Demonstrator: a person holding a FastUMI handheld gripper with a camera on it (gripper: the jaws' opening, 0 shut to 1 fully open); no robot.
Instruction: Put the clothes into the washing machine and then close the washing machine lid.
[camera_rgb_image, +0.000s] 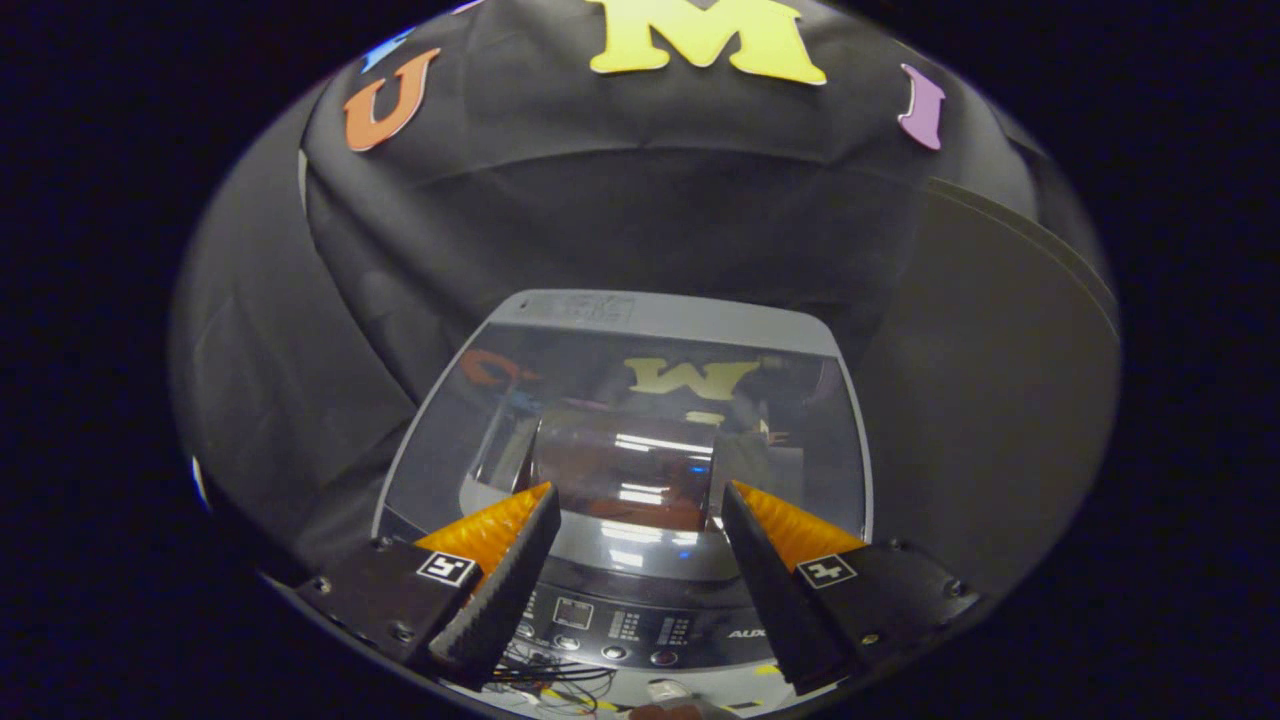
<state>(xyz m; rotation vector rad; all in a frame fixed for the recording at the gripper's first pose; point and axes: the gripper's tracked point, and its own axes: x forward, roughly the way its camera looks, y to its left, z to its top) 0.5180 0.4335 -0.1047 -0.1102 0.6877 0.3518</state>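
Observation:
A grey top-loading washing machine (640, 312) stands just ahead of me against the black cloth wall. Its dark glass lid (440, 440) lies flat and shut, mirroring lights and the wall. My gripper (637, 495) hovers above the machine's front, open, with nothing between its orange and black fingers (505, 560). Between and below the fingers lies the dark control panel (625, 625) with a small display and round buttons. I cannot make out any clothes through the reflecting lid.
Thin dark cables (545, 675) and small bits lie at the machine's near edge, below the panel. Black cloth hangs close behind and on both sides of the machine. A pale panel edge (302, 180) shows at the left of the wall.

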